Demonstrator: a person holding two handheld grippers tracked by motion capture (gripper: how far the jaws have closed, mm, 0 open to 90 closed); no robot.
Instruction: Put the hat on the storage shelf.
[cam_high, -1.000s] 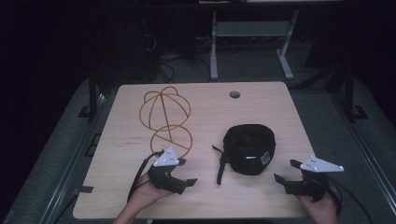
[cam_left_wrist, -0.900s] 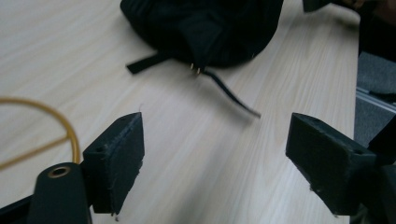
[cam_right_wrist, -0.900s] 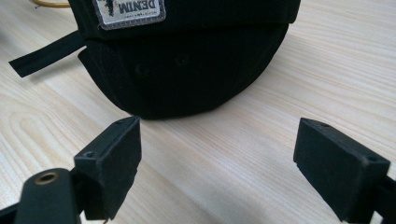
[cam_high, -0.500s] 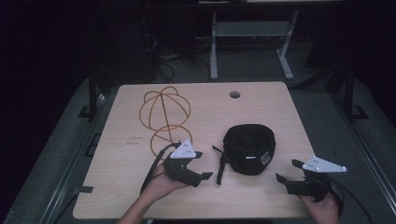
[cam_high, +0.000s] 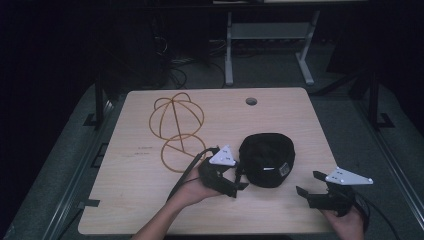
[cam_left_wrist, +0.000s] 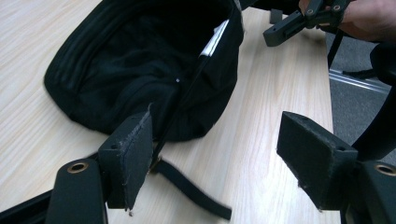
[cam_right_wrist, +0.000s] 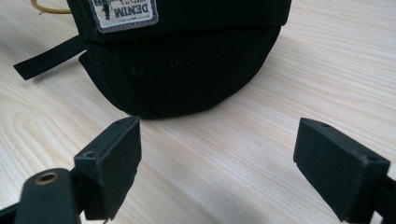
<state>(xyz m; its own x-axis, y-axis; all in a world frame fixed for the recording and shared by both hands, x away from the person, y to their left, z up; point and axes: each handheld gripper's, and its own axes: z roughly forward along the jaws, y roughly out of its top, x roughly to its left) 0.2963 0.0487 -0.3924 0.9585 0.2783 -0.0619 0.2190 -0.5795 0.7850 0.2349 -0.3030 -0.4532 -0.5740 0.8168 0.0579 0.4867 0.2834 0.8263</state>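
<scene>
Landmark: the black cap (cam_high: 266, 159), lying flat on the desk (cam_high: 140, 195) toward its near right part.

Near edge, right of the cap: right tool (cam_high: 312, 186), jaws spread wide, nothing between them. In the right gripper view the cap's brim (cam_right_wrist: 187, 79) lies just ahead of the pads, not touching.

Just left of the cap: left tool (cam_high: 239, 186), pointed at the cap's rear. Its jaws have just been closing a little but remain released; the left gripper view shows the cap's strap (cam_left_wrist: 194, 189) on the desk between the pads, not pinched.

Beyond the cap, to its far left: a wire hat frame (cam_high: 176, 125), bare.

Judgement: early stage. Approach made, no grasp yet. Gripping, lifting and fitting the cap over the frame all appear to remain.
</scene>
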